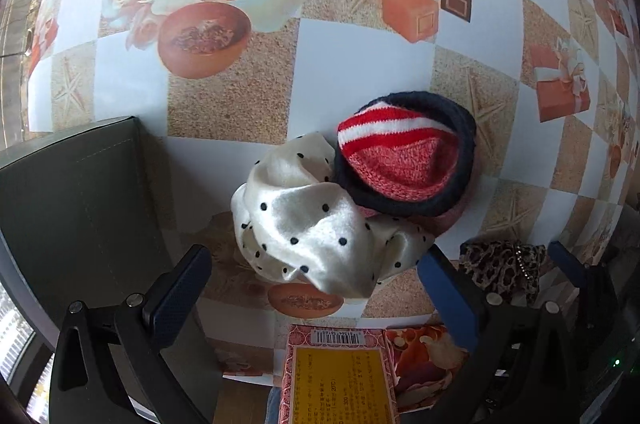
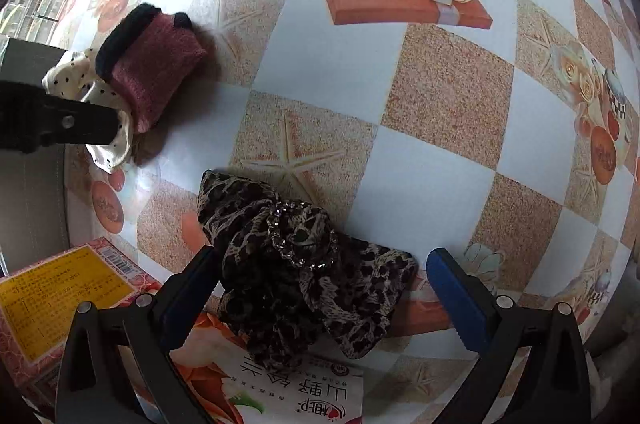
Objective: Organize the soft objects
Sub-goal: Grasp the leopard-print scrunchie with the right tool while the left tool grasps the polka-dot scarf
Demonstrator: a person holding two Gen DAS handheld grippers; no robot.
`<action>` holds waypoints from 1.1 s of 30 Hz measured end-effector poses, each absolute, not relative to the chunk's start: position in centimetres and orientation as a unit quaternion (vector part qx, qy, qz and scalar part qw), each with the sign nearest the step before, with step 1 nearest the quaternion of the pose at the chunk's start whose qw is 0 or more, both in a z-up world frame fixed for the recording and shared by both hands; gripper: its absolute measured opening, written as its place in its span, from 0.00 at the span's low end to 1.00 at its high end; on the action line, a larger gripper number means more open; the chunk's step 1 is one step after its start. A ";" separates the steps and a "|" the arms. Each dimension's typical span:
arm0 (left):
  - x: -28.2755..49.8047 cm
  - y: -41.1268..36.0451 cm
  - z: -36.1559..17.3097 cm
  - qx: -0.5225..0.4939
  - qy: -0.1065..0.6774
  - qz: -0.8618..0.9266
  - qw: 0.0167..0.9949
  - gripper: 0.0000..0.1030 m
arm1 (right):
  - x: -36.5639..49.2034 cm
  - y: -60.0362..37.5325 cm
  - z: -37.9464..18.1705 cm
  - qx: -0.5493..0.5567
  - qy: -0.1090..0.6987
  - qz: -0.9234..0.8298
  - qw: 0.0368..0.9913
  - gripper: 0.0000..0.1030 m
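- Three soft items lie on the checkered tablecloth [image 2: 320, 71]: a white polka-dot scrunchie [image 1: 308, 220], a red-striped knit piece [image 1: 404, 155] with a dark rim, and a leopard-print scrunchie [image 2: 304, 272].
- Left gripper [image 1: 316, 280]: jaws spread wide, holding nothing. The white polka-dot scrunchie sits between and just ahead of its fingers; contact with either pad cannot be confirmed.
- The red-striped knit piece rests touching the far right edge of the white polka-dot scrunchie, partly overlapping it.
- Right gripper [image 2: 320, 288]: jaws spread wide, not clamped. The leopard-print scrunchie lies between the fingers, its left folds against the left pad; the right pad stands apart from the fabric.
- A beaded ring [image 2: 300, 236] sits on top of the leopard-print scrunchie.
- The leopard-print scrunchie's near edge overlaps a printed snack packet [image 2: 296, 396] at the table's near side.
- A red box with a yellow label [image 1: 340, 380] lies near the left gripper, at the near edge.
- A dark green box [image 1: 80, 191] stands left of the white polka-dot scrunchie, apart from it.
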State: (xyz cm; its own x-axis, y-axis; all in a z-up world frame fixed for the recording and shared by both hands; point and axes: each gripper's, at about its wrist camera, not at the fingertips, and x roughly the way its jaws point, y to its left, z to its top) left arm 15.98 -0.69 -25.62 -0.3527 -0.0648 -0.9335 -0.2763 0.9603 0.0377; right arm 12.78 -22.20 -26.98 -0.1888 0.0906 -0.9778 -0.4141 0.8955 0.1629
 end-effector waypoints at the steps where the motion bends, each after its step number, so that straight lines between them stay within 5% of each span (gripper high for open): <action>1: 16.0 -0.8 -26.1 -0.103 0.821 0.090 0.554 0.95 | 12.3 -22.5 -26.9 -0.109 0.744 0.201 0.628 1.00; 3: 16.0 -0.9 -27.0 -0.093 0.831 0.085 0.542 0.87 | 11.7 -22.9 -26.7 -0.115 0.741 0.199 0.631 1.00; 4: 16.1 -1.0 -27.4 -0.091 0.834 0.084 0.537 0.74 | 10.9 -22.9 -27.0 -0.118 0.740 0.197 0.633 0.98; 6: 15.9 -0.9 -28.0 -0.112 0.839 0.067 0.528 0.69 | 10.5 -23.6 -26.8 -0.117 0.735 0.195 0.639 0.85; 8: 15.9 -1.1 -28.0 -0.115 0.837 0.060 0.531 0.53 | 9.2 -23.2 -26.3 -0.116 0.730 0.189 0.647 0.69; 9: 16.1 -1.5 -27.6 -0.106 0.833 0.051 0.540 0.36 | 9.0 -23.6 -26.1 -0.111 0.727 0.185 0.652 0.52; 10: 16.4 -1.9 -27.3 -0.097 0.830 0.041 0.548 0.34 | 9.2 -24.6 -26.0 -0.097 0.725 0.182 0.657 0.43; 12: 16.9 -3.0 -26.5 -0.099 0.823 0.009 0.559 0.31 | 9.9 -26.7 -26.2 -0.070 0.727 0.161 0.664 0.41; 20: 16.6 -7.4 -23.2 -0.025 0.796 -0.058 0.601 0.34 | 10.2 -33.8 -26.1 -0.024 0.728 0.090 0.679 0.40; 23: 16.1 -7.6 -23.5 -0.012 0.801 -0.045 0.597 0.59 | 9.1 -35.3 -26.6 0.014 0.735 0.101 0.670 0.48; 25: 15.6 -6.9 -23.9 -0.017 0.801 -0.030 0.597 0.76 | 8.2 -36.1 -26.6 0.023 0.737 0.097 0.669 0.74; 33: 16.6 -4.8 -25.0 -0.067 0.800 0.007 0.596 0.77 | 7.7 -37.3 -26.0 0.027 0.722 0.096 0.684 0.76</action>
